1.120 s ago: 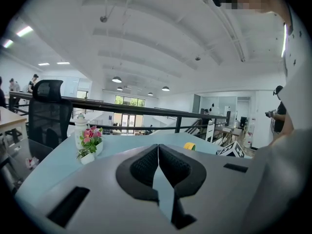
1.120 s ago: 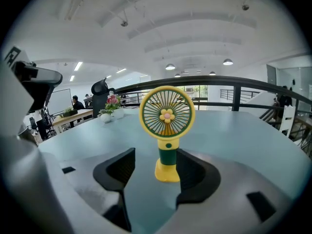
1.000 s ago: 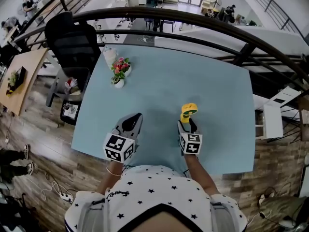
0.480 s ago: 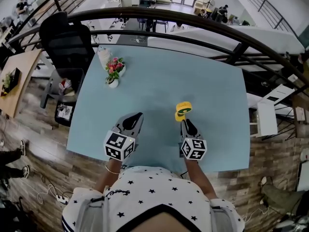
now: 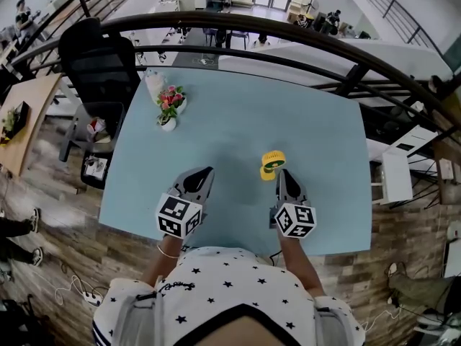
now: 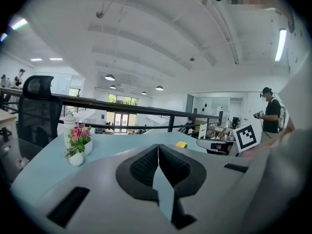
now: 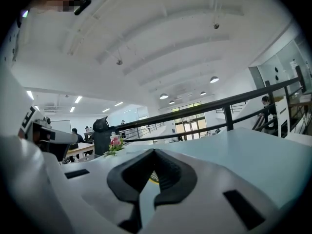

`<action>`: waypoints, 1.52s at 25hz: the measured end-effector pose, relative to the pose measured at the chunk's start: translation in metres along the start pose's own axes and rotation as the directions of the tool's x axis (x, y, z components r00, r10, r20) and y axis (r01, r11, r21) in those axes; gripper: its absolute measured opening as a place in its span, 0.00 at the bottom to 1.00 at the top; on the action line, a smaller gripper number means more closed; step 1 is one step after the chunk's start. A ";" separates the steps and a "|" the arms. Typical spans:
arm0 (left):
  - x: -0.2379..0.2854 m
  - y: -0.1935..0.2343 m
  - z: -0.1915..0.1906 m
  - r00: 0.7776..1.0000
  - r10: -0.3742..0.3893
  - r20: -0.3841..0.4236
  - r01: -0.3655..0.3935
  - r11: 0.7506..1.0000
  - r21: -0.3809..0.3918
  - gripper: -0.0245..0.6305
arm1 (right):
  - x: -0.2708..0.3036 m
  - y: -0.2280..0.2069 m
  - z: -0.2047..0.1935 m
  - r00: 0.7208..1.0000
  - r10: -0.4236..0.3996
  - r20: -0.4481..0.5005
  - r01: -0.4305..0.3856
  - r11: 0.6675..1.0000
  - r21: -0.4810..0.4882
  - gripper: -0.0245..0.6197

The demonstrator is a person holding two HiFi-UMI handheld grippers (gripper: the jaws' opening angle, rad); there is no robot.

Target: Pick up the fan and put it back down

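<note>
1. The pale blue table (image 5: pixel 238 114) bears the task's thing again. A second ago the right jaws stood around the fan (image 5: pixel 272 162); now it stands free on the tabletop. We judge the put-down done and the task about finished.
2. Our right forearm (image 5: pixel 294 254) reaches forward over the table's near edge. The right gripper (image 5: pixel 284 174) has drawn back towards us and risen a little, and it points nearly level. Its jaws have just been closing and now meet with nothing between them.
3. The left gripper (image 5: pixel 204 173) hangs over the near part of the table, well apart from the fan, pointing slightly downward. Its pads are pressed together and it holds nothing.
4. The yellow fan stands upright just ahead and slightly left of the right gripper's tips. As far as we can tell, neither gripper touches it.
</note>
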State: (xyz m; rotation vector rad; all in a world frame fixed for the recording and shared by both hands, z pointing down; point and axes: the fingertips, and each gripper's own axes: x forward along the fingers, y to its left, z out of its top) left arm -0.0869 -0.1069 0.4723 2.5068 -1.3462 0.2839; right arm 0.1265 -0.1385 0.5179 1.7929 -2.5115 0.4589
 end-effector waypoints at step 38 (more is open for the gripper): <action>-0.010 -0.010 -0.008 0.999 0.028 -0.016 -0.028 1.000 -0.004 0.08 | -0.010 0.008 0.002 0.999 0.036 -0.019 -0.037 0.999 -0.021 0.04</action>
